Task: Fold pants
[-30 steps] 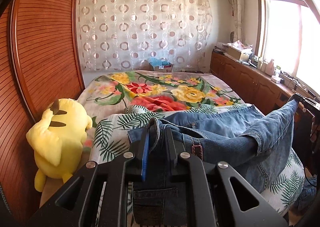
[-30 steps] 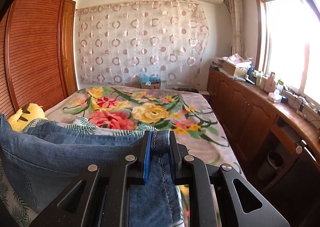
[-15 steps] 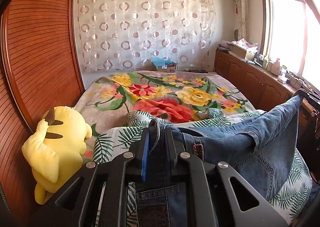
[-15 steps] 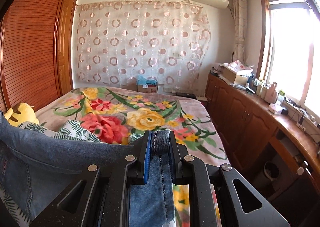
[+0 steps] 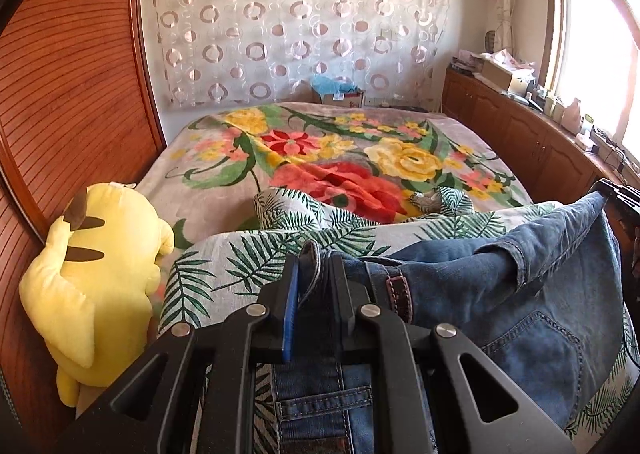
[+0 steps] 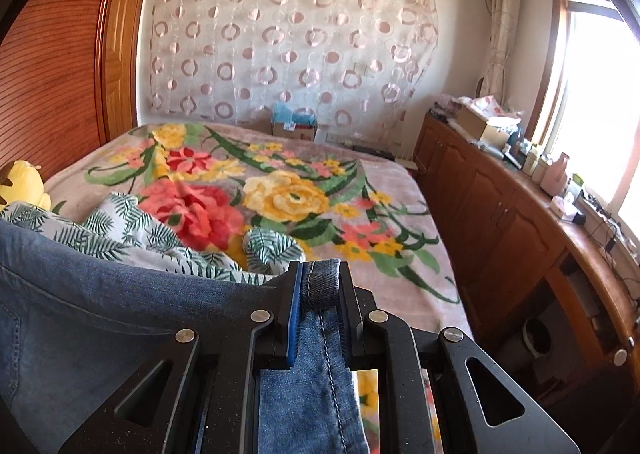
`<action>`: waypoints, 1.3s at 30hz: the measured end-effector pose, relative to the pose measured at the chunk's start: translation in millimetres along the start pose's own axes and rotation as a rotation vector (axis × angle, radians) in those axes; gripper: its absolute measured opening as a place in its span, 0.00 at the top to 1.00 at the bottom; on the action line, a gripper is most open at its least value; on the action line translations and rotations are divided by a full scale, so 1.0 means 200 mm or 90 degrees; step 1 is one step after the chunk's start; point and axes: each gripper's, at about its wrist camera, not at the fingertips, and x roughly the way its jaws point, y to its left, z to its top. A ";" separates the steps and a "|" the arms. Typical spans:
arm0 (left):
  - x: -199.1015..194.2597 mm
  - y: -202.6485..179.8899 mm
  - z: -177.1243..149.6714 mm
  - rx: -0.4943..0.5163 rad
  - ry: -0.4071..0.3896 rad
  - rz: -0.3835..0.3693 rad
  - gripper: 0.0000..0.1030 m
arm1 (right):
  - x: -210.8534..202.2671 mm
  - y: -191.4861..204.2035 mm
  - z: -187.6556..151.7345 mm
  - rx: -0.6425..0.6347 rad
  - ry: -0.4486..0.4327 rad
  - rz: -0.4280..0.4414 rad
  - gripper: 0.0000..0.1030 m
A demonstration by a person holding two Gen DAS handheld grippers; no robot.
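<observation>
Left gripper (image 5: 314, 294) pinched on the waistband of the jeans (image 5: 540, 318); right gripper (image 6: 320, 304) pinched on the other corner. Denim held stretched between them over the leaf-print sheet (image 5: 224, 266). Advice: band best kept taut and level for laying flat. Plush toy (image 5: 92, 282) fully seen in left view only; counter (image 6: 560, 222) clearer in right.

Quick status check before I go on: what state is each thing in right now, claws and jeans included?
Left claw: shut on the jeans' waistband.
Right claw: shut on the jeans' other edge.
Jeans: held up, stretched between both claws, not yet folded.
Fern-print sheet: rumpled on the bed.
Yellow plush toy: lying against the wardrobe.
</observation>
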 end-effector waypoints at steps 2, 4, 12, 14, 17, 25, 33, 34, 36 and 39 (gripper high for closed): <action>0.02 0.00 -0.01 0.000 0.011 0.008 0.85 | 0.05 0.01 0.00 0.001 0.016 0.007 0.85; 0.03 0.00 -0.02 0.001 0.015 0.011 0.82 | 0.09 -0.01 0.07 0.003 0.034 0.007 0.85; -0.08 0.01 -0.01 -0.005 -0.003 0.015 0.54 | 0.04 -0.11 0.13 0.053 0.045 0.025 0.64; -0.10 0.00 -0.01 0.002 -0.004 0.010 0.52 | 0.02 -0.12 0.11 0.053 0.039 0.025 0.59; -0.09 -0.06 -0.03 0.016 0.007 -0.018 0.52 | -0.02 -0.10 0.09 0.051 0.033 0.044 0.59; -0.03 -0.24 -0.06 0.042 0.029 -0.078 0.21 | -0.04 -0.11 0.03 0.036 0.039 0.083 0.57; 0.00 -0.36 -0.08 0.072 0.045 -0.083 0.21 | 0.12 -0.19 0.05 0.038 0.102 0.094 0.52; 0.01 -0.37 -0.09 0.071 0.048 -0.083 0.21 | 0.15 -0.20 0.06 0.040 0.114 0.091 0.52; 0.02 -0.37 -0.09 0.068 0.055 -0.086 0.21 | 0.22 -0.21 0.08 0.041 0.136 0.088 0.52; 0.03 -0.37 -0.10 0.072 0.059 -0.076 0.21 | 0.31 -0.22 0.10 0.024 0.164 0.060 0.52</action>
